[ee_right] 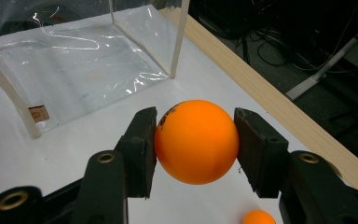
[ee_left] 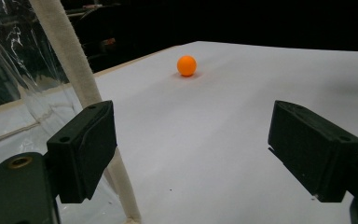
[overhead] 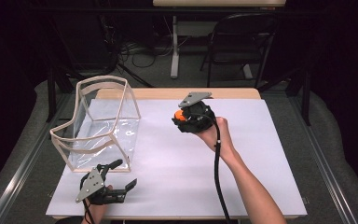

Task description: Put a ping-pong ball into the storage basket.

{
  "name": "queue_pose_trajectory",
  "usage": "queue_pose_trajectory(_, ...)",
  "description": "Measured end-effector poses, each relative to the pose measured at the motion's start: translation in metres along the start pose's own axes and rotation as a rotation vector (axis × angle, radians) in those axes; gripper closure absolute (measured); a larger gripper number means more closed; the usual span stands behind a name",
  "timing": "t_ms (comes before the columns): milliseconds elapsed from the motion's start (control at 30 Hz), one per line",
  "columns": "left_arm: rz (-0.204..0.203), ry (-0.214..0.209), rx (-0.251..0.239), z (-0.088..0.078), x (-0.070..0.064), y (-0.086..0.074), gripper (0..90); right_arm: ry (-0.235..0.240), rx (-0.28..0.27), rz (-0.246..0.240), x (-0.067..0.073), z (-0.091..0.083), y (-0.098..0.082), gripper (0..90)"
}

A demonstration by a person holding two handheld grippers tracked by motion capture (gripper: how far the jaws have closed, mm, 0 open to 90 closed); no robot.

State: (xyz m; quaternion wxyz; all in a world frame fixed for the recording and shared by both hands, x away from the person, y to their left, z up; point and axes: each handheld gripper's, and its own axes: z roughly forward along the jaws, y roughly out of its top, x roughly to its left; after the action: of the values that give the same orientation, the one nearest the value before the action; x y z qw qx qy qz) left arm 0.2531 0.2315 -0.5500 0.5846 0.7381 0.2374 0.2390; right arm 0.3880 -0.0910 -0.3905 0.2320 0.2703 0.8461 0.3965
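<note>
My right gripper (overhead: 182, 117) hovers over the middle of the white table, shut on an orange ball (overhead: 179, 115). In the right gripper view the ball (ee_right: 196, 142) sits squeezed between both black pads (ee_right: 142, 149), above the table. A second orange ball (ee_right: 258, 217) lies on the table just below it, and it lies far off in the left gripper view (ee_left: 186, 65). A clear plastic box with a beige frame (overhead: 98, 123) stands at the left, open at the top. My left gripper (overhead: 123, 174) rests open by the box's near corner (ee_left: 65, 51), with nothing between its fingers (ee_left: 84, 149).
A white sheet (overhead: 191, 182) covers the table, with a wooden edge (overhead: 177, 93) at the far side. Behind the table are a dark chair (overhead: 242, 42), a table leg and cables on the floor.
</note>
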Motion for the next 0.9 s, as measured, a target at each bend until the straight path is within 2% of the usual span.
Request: queue_pose_trajectory(900, -0.008, 0.002, -0.007, -0.001, 0.001, 0.000, 15.8, 0.049, -0.012, -0.038, 0.010, 0.020, 0.033, 50.7)
